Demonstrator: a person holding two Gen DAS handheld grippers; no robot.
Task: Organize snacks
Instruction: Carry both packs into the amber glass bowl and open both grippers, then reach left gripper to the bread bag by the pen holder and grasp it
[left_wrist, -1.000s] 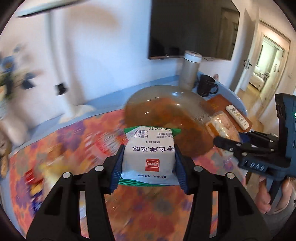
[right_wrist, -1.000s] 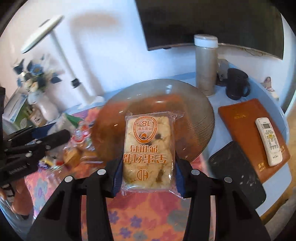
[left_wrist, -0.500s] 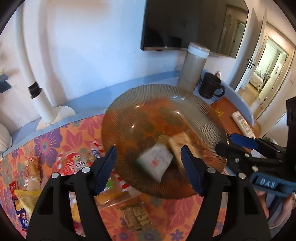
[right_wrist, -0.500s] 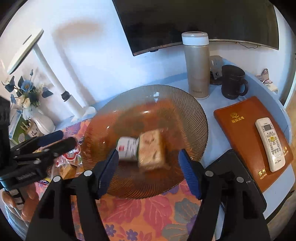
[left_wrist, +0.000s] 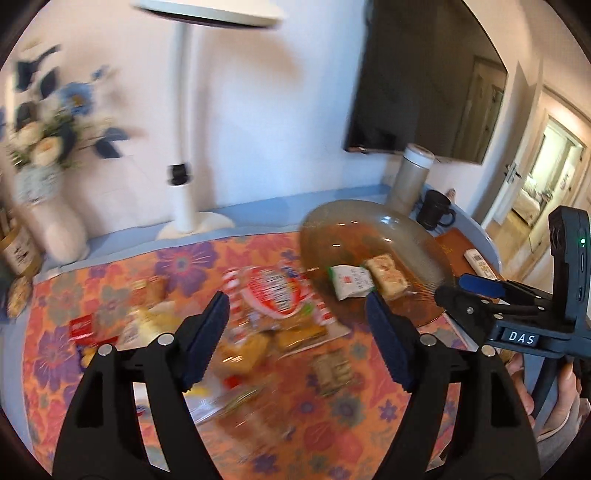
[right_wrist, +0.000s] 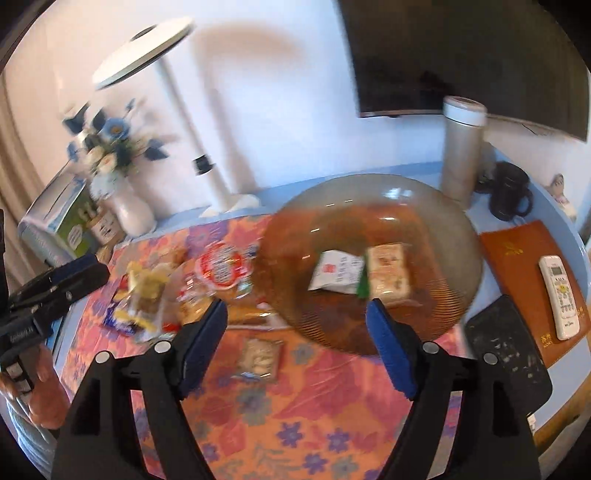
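Note:
A ribbed amber glass bowl (left_wrist: 417, 236) (right_wrist: 436, 206) holds a white snack packet (left_wrist: 351, 282) (right_wrist: 336, 275) and a beige cake packet (left_wrist: 388, 275) (right_wrist: 388, 273) side by side. Left of the bowl, several loose snacks lie on the floral cloth, among them a red-and-white round packet (left_wrist: 275, 290) (right_wrist: 221, 267) and a cracker packet (left_wrist: 332, 369) (right_wrist: 258, 356). My left gripper (left_wrist: 297, 332) hangs open above the loose pile with nothing between its fingers. My right gripper (right_wrist: 295, 341) is open and empty too, short of the bowl's near rim.
A white lamp (left_wrist: 184, 177), a flower vase (left_wrist: 51, 206), a thermos (right_wrist: 463, 147) and a dark mug (right_wrist: 509, 195) line the back. A brown notebook (right_wrist: 517, 247) with a remote (right_wrist: 559, 295) and a black pad (right_wrist: 506, 354) lie at the right.
Both grippers let go of their packets, which now lie in the bowl. Since then both have opened wide, pulled back and swung left toward the loose snacks.

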